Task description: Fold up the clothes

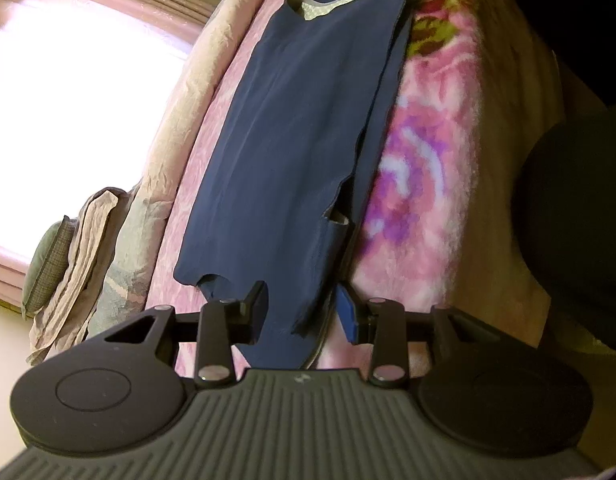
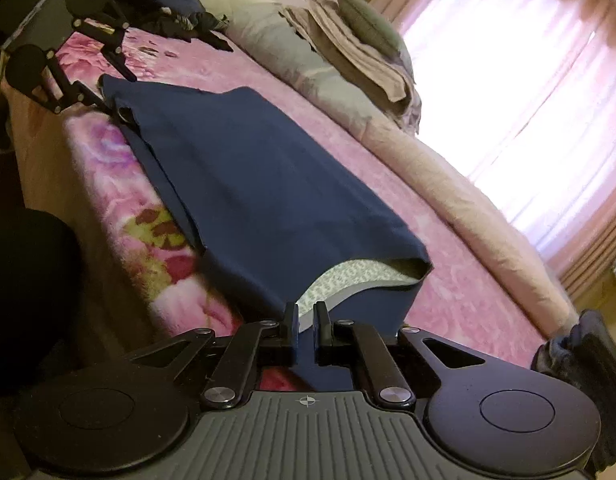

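Observation:
A navy garment (image 1: 299,128) lies stretched lengthwise along the near edge of the bed; its far end opens onto a pale patterned lining (image 1: 328,4). My left gripper (image 1: 303,308) is at the ragged near end, its fingers (image 1: 257,304) standing apart with the cloth hanging loosely between them. From the other end, the same garment (image 2: 259,184) runs away from my right gripper (image 2: 305,320), which is shut on the navy edge beside the pale lining (image 2: 348,276). The left gripper (image 2: 117,94) shows at the far end in the right wrist view.
The bed carries a pink floral blanket (image 1: 420,184). A rolled beige quilt (image 2: 448,184) lies along the window side, with folded bedding and a grey pillow (image 2: 368,28) stacked on it. Dark clothes (image 2: 187,20) lie heaped at one end. A dark rounded shape (image 1: 580,220) is beside the bed.

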`<state>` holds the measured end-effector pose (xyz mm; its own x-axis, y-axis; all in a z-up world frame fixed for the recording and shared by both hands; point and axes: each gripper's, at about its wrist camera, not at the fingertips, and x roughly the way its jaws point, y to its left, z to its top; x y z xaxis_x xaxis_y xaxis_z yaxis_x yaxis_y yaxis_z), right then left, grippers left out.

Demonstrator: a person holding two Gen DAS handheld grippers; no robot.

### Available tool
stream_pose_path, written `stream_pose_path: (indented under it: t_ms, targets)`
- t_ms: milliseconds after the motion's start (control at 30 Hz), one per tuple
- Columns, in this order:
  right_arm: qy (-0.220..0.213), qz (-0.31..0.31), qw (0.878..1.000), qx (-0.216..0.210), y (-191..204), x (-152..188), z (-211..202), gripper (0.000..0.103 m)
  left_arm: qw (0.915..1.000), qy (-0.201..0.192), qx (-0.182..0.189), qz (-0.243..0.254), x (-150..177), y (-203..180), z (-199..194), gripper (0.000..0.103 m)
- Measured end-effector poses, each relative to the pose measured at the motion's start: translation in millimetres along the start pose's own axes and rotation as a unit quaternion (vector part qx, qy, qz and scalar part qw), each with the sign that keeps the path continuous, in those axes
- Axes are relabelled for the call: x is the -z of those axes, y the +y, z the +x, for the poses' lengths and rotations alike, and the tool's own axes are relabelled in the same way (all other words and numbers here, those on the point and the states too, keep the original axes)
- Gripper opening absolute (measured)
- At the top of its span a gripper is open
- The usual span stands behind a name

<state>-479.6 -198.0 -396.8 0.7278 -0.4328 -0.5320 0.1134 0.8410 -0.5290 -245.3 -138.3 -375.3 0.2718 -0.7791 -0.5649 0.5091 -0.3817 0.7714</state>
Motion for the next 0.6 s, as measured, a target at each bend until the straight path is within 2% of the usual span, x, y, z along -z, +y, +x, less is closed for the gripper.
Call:
stream_pose_path:
  t_ms: [100, 200, 233, 333, 433, 467, 500, 533, 600]
  targets:
    - [0.004, 0.011, 1.000, -0.010, -4.9, -0.9, -2.2, 0.004, 1.0000, 0.001, 0.000, 0.000, 1.2, 0.8, 0.4, 0.034]
    - [0.001, 0.084, 0.994, -0.076, -23.3, -3.7, -1.4, 0.002, 1.0000, 0.000, 0.001, -0.002, 3.2, 3.1, -0.8, 0.034]
    - [-0.003, 0.090, 0.994, -0.070, -24.6, -5.5, -2.2, 0.002, 1.0000, -0.001, 0.002, -0.003, 4.4, 4.6, -1.3, 0.034]
    - [-0.013, 0.085, 0.996, -0.012, -20.2, -8.1, -3.1, 0.003, 0.9999, 0.001, 0.003, -0.014, 6.3, 4.0, -3.0, 0.034]
    - [-0.010, 0.081, 0.997, 0.006, -18.1, -8.4, -1.0, 0.003, 0.9999, 0.003, 0.007, -0.015, 7.4, 5.6, -3.1, 0.034]
    - [0.000, 0.089, 0.996, -0.004, -19.5, -7.7, 1.0, 0.017, 0.9999, 0.003, 0.008, -0.011, 7.2, 5.5, -2.8, 0.034]
    - [0.008, 0.093, 0.996, -0.012, -19.6, -6.9, 2.3, 0.040, 0.9999, 0.003, 0.010, -0.007, 7.0, 5.3, -2.5, 0.034]
    - [0.007, 0.095, 0.995, -0.019, -19.6, -5.7, 3.2, 0.103, 0.9999, 0.003, 0.011, -0.002, 6.8, 5.2, -2.2, 0.034]
    - [0.015, 0.095, 0.995, -0.029, -19.5, -4.0, 8.9, 0.102, 0.9999, 0.003, 0.014, 0.006, 6.4, 5.0, -1.6, 0.034]
